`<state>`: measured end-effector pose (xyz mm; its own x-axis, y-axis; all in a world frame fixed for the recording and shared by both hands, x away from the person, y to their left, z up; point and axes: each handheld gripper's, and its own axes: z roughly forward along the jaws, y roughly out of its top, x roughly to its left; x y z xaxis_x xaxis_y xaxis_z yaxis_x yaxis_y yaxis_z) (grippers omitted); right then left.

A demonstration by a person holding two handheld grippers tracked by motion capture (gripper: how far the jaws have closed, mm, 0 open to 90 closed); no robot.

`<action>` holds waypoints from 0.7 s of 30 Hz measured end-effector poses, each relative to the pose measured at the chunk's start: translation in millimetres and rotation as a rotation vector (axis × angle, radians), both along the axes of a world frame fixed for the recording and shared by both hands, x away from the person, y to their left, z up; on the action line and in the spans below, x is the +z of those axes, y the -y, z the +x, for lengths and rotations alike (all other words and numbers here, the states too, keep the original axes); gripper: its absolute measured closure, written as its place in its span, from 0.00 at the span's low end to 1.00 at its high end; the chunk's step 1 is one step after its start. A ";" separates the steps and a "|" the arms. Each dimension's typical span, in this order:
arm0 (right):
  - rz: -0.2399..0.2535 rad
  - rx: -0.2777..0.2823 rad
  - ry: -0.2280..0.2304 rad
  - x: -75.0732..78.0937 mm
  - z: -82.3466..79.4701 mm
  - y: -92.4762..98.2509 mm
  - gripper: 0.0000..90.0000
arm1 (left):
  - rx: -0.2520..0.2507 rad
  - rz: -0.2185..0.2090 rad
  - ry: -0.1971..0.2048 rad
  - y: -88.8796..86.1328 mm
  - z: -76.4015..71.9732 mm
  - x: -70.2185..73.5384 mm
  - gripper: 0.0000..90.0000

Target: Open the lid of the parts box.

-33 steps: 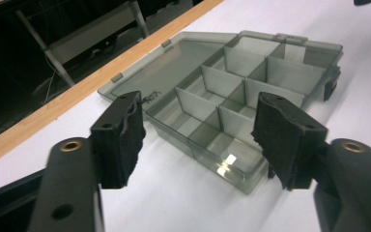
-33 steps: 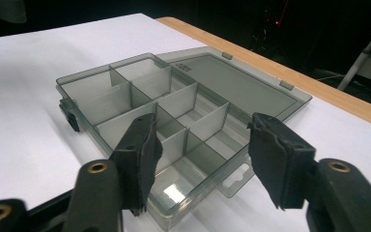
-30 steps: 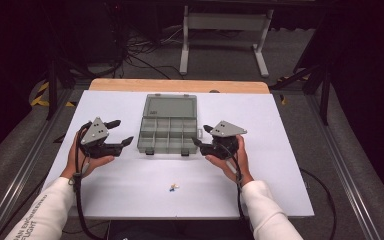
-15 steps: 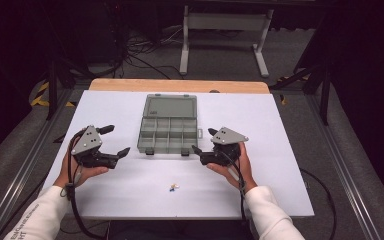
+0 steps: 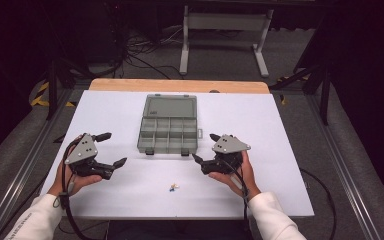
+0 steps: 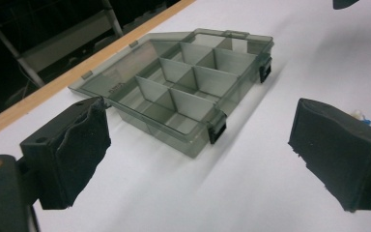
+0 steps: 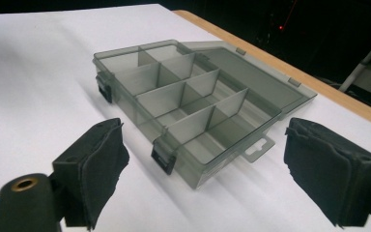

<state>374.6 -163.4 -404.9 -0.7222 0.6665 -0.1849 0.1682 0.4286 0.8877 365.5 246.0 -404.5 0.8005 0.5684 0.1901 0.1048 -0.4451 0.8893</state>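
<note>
Open compartment box (image 5: 169,125) mid-table (image 5: 280,130), lid behind; small piece (image 5: 173,187) before it, tools (image 5: 111,149) (image 5: 204,147) flanking.

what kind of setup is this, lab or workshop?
Most likely a lab recording rig: a white table on a dark floor between metal rails, loose cables behind, and a person's hand-held left gripper and right gripper.

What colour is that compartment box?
Smoky translucent grey box, black latches; clearest in the left gripper view.
</note>
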 end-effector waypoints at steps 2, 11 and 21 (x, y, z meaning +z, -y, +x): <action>-0.006 0.003 -0.007 -1.6 -1.6 -0.7 0.16 | -0.004 0.005 -0.005 -0.2 -1.7 -1.7 0.08; -0.029 0.055 -0.053 -12.0 -17.6 -8.9 0.17 | -0.026 0.034 -0.057 -2.3 -13.6 -19.6 0.08; -0.055 0.112 -0.102 -22.4 -31.8 -17.3 0.19 | -0.053 0.050 -0.101 -2.3 -25.6 -34.4 0.08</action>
<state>342.7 -146.0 -427.3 -0.8081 0.5720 -0.1404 0.2052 0.4969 0.8432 339.9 248.4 -438.9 0.8457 0.5165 0.1345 0.1675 -0.4961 0.8519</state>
